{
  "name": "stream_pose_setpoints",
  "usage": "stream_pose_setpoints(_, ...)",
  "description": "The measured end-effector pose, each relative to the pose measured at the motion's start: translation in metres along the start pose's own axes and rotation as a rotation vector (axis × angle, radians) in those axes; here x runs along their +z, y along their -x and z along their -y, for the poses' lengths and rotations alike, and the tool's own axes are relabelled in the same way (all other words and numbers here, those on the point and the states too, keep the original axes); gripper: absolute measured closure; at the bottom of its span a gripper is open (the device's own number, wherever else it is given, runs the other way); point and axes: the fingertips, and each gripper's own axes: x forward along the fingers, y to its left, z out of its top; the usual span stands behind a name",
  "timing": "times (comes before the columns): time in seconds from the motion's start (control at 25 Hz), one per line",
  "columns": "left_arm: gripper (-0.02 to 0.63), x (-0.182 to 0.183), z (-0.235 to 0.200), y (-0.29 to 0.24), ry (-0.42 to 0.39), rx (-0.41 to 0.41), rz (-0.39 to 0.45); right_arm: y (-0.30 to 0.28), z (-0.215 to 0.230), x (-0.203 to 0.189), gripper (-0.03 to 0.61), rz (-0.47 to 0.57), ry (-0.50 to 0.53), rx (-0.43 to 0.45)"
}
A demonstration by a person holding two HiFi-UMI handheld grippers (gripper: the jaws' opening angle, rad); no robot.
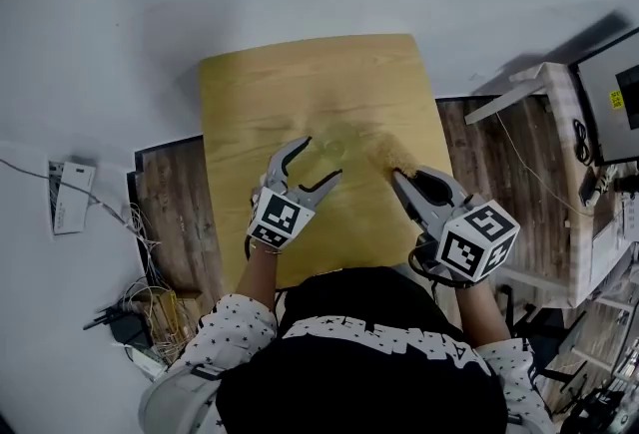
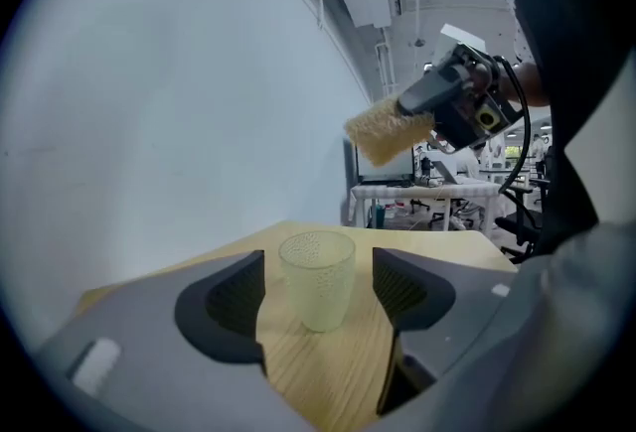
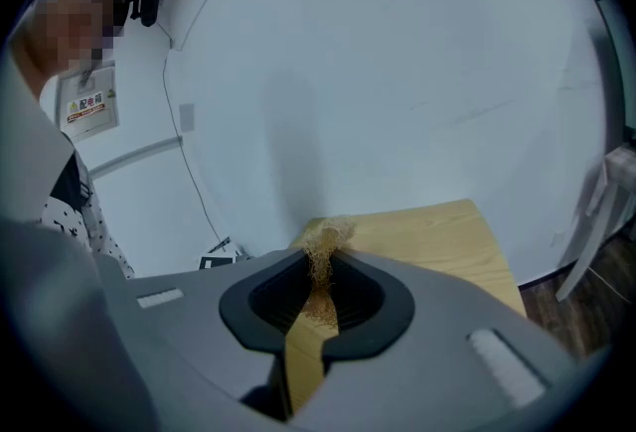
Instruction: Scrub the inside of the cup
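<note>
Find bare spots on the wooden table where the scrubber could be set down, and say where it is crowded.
The table is bare across its far half, between the cup and the far edge, and along the left edge beside the left gripper. Mid-table is crowded: the cup stands between those open jaws and the right gripper holds the scrubber.

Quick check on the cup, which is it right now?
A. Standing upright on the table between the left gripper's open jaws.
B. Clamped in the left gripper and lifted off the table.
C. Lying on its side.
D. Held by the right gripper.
A: the cup stands upright on the table between the left gripper's jaws, with a gap at each side.
</note>
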Motion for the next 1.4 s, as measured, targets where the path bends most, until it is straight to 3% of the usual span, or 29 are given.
stream_pose_setpoints(0.12, 0.323, 0.012, 0.002, 0.016, 0.002, 0.055, 0.031, -0.001, -0.004, 0.0, 0.52, -0.002, 0.018, 0.047)
stream_pose_setpoints(0.36, 0.521, 0.039, 0.021, 0.045, 0.044, 0.119, 0.071, -0.005, -0.015, 0.004, 0.52, 0.003, 0.05, 0.159)
stream_pose_setpoints(0.48, 0.61, 0.047, 0.015, 0.061, 0.053, 0.236, 0.044, -0.006, -0.02, 0.011, 0.52, 0.006, 0.081, 0.211)
stream_pose_setpoints(0.56, 0.612, 0.053, 0.01, 0.072, 0.039, 0.296, 0.015, -0.009, -0.023, 0.017, 0.52, 0.011, 0.101, 0.243)
stream_pose_setpoints(0.76, 0.612, 0.077, 0.008, 0.092, -0.022, 0.351, -0.005, -0.007, -0.023, 0.026, 0.52, 0.041, 0.124, 0.276)
stream_pose_setpoints(0.96, 0.612, 0.095, 0.005, 0.11, -0.025, 0.416, -0.003, -0.01, -0.027, 0.034, 0.522, 0.045, 0.152, 0.317)
stream_pose_setpoints(1.4, 0.612, 0.102, 0.003, 0.147, -0.071, 0.509, -0.054, -0.021, -0.054, 0.043, 0.523, 0.049, 0.224, 0.431)
